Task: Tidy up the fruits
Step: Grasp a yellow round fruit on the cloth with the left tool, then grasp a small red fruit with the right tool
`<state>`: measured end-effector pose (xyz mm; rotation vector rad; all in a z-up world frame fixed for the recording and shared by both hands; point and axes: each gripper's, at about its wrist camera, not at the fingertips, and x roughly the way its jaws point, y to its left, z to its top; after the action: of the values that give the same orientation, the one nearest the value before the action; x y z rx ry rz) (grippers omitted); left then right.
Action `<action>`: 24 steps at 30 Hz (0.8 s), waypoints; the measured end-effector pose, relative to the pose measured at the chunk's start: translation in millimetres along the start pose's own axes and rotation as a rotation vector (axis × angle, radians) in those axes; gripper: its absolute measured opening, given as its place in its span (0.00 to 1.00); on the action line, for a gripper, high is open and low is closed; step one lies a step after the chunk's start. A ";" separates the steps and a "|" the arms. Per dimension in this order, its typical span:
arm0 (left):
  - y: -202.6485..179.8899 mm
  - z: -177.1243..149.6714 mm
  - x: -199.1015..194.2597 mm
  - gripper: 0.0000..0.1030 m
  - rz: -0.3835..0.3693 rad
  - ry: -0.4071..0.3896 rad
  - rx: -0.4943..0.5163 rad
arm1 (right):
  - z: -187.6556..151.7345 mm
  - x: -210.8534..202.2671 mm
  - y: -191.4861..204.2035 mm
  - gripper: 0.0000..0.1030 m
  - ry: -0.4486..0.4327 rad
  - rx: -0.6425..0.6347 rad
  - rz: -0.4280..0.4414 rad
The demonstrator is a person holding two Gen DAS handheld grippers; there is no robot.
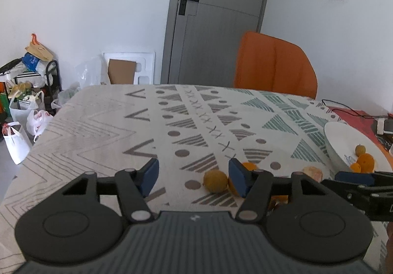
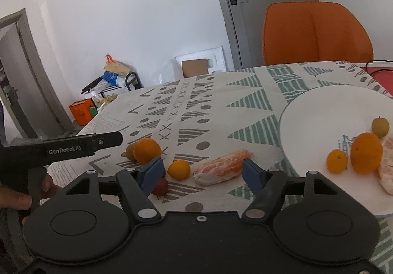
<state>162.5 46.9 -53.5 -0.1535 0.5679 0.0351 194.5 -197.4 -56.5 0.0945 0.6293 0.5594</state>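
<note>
While apart, tools [image 2: 201, 173] perhaps empty.

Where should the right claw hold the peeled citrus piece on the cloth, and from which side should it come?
Grip the peeled citrus piece across its narrow middle, coming from above. It lies flat and long on the tablecloth, roughly between the open right claw fingers. It looks soft, so probably close gently.
</note>
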 end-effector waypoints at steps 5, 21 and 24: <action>1.0 -5.8 11.2 0.53 -0.010 0.034 0.008 | -0.3 6.2 2.9 0.67 0.013 -0.003 0.001; -4.4 -13.0 13.6 0.19 -0.070 0.045 0.022 | -1.8 2.0 8.2 0.62 0.012 -0.004 0.005; -4.0 -10.8 5.5 0.19 -0.063 0.037 0.023 | -2.5 3.0 10.2 0.58 0.018 0.004 0.017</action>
<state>161.7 41.2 -64.8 -0.1496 0.5995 -0.0359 190.3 -187.4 -57.6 0.0989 0.6482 0.5761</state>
